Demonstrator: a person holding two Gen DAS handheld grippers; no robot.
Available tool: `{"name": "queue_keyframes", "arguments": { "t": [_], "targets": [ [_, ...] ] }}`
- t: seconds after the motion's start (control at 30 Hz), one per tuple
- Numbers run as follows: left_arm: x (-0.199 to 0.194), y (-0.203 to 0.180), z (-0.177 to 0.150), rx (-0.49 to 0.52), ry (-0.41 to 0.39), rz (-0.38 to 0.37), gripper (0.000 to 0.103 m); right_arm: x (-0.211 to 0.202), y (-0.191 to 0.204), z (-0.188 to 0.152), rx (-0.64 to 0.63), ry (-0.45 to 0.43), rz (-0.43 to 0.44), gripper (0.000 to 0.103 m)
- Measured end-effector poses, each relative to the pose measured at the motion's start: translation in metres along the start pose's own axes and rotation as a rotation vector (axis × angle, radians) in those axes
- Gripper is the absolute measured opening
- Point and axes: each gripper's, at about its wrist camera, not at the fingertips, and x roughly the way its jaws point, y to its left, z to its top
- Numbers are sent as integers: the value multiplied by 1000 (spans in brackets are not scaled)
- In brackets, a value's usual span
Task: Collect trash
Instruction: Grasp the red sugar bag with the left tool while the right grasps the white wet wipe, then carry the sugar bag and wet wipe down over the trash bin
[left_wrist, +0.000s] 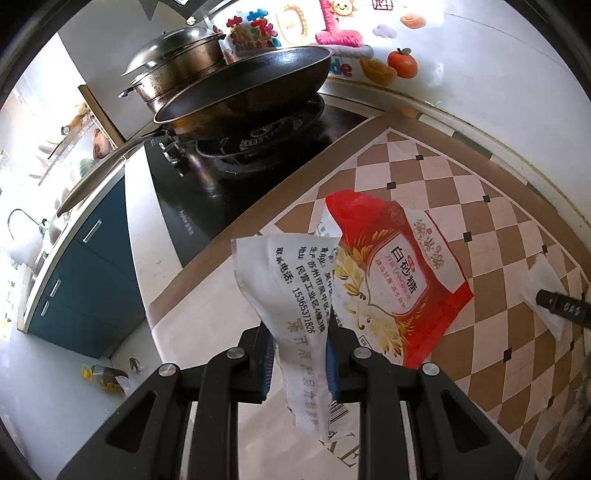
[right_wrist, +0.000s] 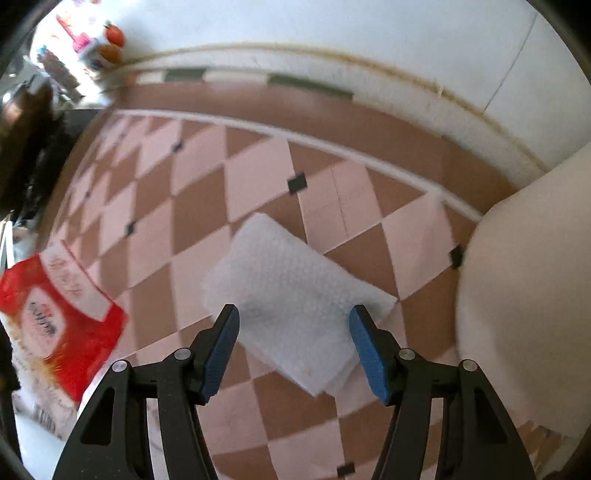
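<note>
Pickup step under way: left gripper (left_wrist: 300, 354) clamped on crumpled sugar bag (left_wrist: 369, 280), lifted off checkered countertop (left_wrist: 480, 192). Right gripper (right_wrist: 294, 347) pitched steeply down, jaws apart, straddling white folded paper towel (right_wrist: 291, 295) lying flat on the tiles. Next, probably: lower, pinch the towel's edges.

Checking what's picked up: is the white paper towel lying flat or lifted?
Flat: the paper towel lies folded on the checkered mat, untouched.
</note>
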Motion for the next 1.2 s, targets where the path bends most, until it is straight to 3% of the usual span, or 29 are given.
{"name": "queue_keyframes", "arguments": {
  "t": [0.03, 0.07, 0.1, 0.17, 0.37, 0.63, 1.0, 1.2],
  "targets": [
    [-2, 0, -1, 2, -3, -4, 19, 0, 3, 0, -13, -18, -13, 58],
    [-3, 1, 0, 2, -4, -10, 19, 0, 6, -1, -26, -29, -36, 46],
    [-4, 1, 0, 1, -5, -14, 19, -1, 9, -3, -40, -49, -47, 25],
    [-9, 6, 1, -6, -10, -32, 18, -1, 13, -5, -52, -62, -32, 7],
    [-38, 27, 1, 1, -56, -60, 17, -16, 16, -16, -13, -77, 43, 6],
    [-84, 76, -11, 5, -146, -52, 16, -67, 44, -58, -16, -128, 162, 6],
    [-140, 167, -68, 20, -253, -99, 16, -159, 106, -162, -84, -230, 245, 6],
    [-152, 245, -125, 19, -257, -143, 16, -192, 157, -242, -97, -250, 271, 6]
  ]
}}
